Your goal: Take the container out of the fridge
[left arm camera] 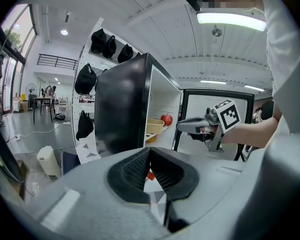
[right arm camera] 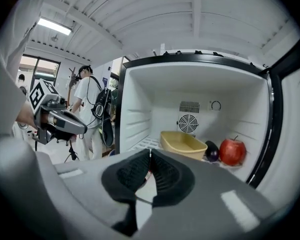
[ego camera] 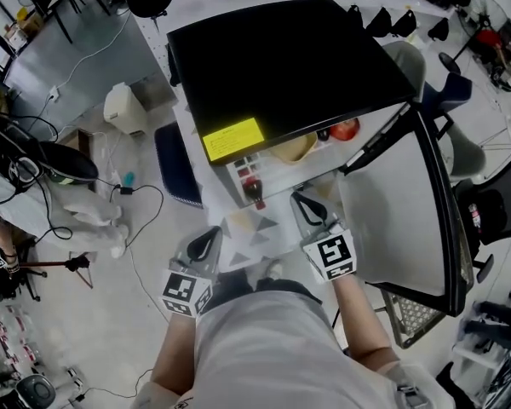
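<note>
The head view looks steeply down from above the person onto the top of the fridge (ego camera: pixel 281 66). Its door (ego camera: pixel 392 220) stands open to the right, and the left tool (ego camera: pixel 211 235) and right tool (ego camera: pixel 302 203) are near the frame's bottom. The left tool view sits low behind its own jaws, facing the fridge obliquely from the near left, and catches the right tool at its right. The right tool view faces straight into the open fridge from close by, with the left tool at its left. All three views share the container (ego camera: pixel 294 149) and the apple (ego camera: pixel 345 129).

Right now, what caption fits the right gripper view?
Shut right hand-held gripper faces open fridge with yellow container and red apple inside.
</note>
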